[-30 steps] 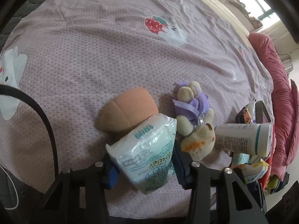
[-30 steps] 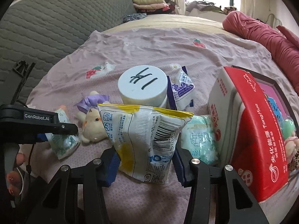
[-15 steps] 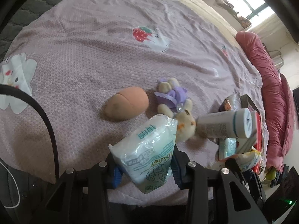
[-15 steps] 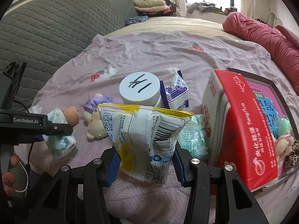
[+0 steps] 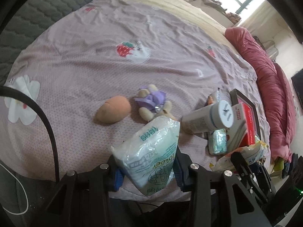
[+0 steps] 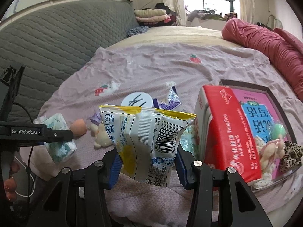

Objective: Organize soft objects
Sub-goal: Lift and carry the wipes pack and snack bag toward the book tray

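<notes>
My left gripper [image 5: 147, 172] is shut on a white-green tissue pack [image 5: 149, 151] and holds it above the bed's near edge. My right gripper [image 6: 146, 167] is shut on a yellow-white snack bag [image 6: 149, 141], held in the air. On the pink sheet lie a peach plush [image 5: 113, 111], a small teddy with a purple bow [image 5: 153, 102] and a white canister [image 5: 208, 119] on its side. A red box [image 6: 225, 132] leans on a tray [image 6: 272, 92] with soft toys inside.
Another tissue pack [image 5: 217, 141] lies by the red box. A purple snack wrapper [image 6: 171, 100] lies behind the canister. A red quilt [image 6: 265, 37] runs along the bed's right side, a grey headboard [image 6: 56, 37] on the left. Folded clothes [image 6: 151, 15] lie at the far end.
Both grippers have risen and pulled back from the bed, each still holding its pack. The things on the sheet look smaller and farther away.
</notes>
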### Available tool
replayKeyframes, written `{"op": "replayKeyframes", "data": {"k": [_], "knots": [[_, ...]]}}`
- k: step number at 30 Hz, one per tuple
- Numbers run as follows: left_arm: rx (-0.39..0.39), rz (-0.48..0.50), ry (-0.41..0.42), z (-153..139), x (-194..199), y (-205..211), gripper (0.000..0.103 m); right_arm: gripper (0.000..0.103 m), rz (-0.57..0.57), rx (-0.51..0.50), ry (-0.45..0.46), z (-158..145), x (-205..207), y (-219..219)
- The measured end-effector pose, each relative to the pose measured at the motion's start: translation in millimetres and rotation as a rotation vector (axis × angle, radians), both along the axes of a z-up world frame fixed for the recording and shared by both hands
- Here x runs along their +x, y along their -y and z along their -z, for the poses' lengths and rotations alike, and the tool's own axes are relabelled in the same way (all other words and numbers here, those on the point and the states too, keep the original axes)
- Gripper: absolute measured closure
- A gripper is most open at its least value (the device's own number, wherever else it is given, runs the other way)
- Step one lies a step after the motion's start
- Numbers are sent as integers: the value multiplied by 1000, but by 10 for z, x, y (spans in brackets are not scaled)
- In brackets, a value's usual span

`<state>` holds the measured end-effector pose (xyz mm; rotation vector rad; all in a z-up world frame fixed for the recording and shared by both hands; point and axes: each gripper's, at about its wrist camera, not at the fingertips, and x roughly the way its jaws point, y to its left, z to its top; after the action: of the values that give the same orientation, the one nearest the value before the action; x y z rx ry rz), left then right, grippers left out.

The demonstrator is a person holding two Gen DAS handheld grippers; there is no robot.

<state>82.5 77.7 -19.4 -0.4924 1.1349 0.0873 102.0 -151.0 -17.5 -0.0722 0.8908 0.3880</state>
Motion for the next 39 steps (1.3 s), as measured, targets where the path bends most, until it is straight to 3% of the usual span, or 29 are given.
{"op": "replayKeyframes", "data": {"k": [10,27,39], "knots": [[92,81,63,-332,-44,352,60,53,4,25,62,-289,-141,154],[138,180,138,-716,-120,778,60,53,35,68,118,-637,-300,366],[175,265,198,-967,-114,1177,60,53,117,65,192,-977,-271,718]]}}
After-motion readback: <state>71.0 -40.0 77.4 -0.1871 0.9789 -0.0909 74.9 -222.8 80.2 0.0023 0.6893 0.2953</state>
